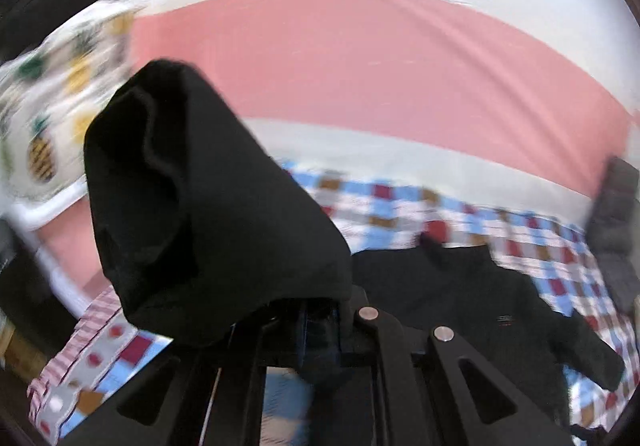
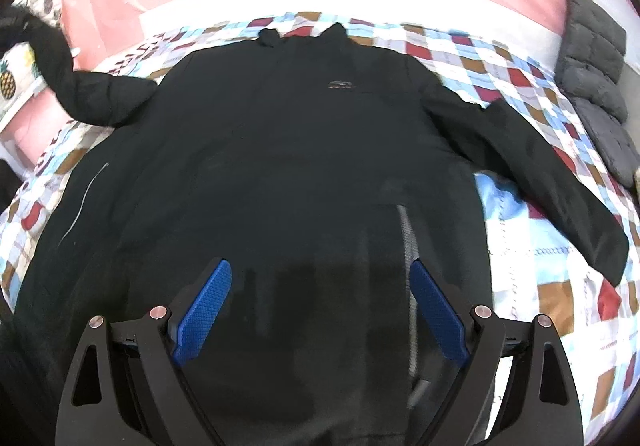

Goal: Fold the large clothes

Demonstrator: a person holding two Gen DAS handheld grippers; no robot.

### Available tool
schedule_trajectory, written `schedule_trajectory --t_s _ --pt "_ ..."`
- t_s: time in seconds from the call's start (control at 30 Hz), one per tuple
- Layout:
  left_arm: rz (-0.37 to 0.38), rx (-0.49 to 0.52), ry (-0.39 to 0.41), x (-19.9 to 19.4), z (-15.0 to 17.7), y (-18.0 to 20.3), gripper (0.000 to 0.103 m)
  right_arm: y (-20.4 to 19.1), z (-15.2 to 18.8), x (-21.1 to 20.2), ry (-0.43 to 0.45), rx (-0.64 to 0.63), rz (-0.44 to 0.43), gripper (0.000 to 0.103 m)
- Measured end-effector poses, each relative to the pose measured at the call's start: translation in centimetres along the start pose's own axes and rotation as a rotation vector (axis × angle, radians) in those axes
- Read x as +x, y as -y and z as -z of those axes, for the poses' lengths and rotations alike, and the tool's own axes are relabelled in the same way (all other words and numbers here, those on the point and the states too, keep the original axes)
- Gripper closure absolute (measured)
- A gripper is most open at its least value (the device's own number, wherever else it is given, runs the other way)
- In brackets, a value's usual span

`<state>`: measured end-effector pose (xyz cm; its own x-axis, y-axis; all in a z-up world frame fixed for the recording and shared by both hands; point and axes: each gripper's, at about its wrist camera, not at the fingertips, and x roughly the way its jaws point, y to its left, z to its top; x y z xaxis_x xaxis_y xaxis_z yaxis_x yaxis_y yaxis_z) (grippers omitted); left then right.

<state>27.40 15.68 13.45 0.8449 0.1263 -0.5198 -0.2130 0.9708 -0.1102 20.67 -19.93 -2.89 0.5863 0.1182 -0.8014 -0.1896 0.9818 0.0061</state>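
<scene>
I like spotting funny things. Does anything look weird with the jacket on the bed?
Yes. The black jacket lies flat on the checked quilt, but one sleeve is lifted off toward the picture's left, its cuff pinched in the left gripper. The other sleeve lies flat.

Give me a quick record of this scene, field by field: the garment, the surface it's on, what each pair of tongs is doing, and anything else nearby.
garment: black jacket, spread front up, sleeves out
surface: checked quilt
left tongs: shut on the jacket's sleeve end, lifted
right tongs: open above the jacket's lower part, holding nothing
nearby: grey quilted cushion at right edge; pineapple-print fabric
</scene>
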Motion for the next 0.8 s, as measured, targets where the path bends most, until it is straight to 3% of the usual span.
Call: schedule_trajectory --t_s 0.17,0.33,0.6,0.7,0.73,0.77,0.8 --pt "0.157 0.099 -0.017 2.3 -0.9 8.4 0.094 2.9 0.8 -0.3 0.001 0.070 0.016 0.012" --pt "0.286 0.180 -0.138 6.4 3.2 16.7 0.094 5.8 2.0 0.0 -0.013 0.127 0.044 0.012" --pt "0.323 0.275 -0.368 14.8 12.3 23.6 0.090 8.7 3.2 1.0 -0.042 0.171 0.076 0.012" --pt "0.368 0.282 -0.445 16.9 14.2 24.5 0.075 9.2 3.3 1.6 -0.055 0.184 0.073 0.012" --pt "0.395 0.277 -0.475 17.1 14.7 24.7 0.062 9.3 3.3 1.7 -0.057 0.185 0.073 0.012" --pt "0.441 0.255 -0.509 17.4 15.0 24.7 0.041 9.4 3.2 1.9 -0.058 0.184 0.073 0.012" --pt "0.480 0.231 -0.520 17.2 15.0 24.7 0.030 9.5 3.1 2.0 -0.058 0.185 0.073 0.012"
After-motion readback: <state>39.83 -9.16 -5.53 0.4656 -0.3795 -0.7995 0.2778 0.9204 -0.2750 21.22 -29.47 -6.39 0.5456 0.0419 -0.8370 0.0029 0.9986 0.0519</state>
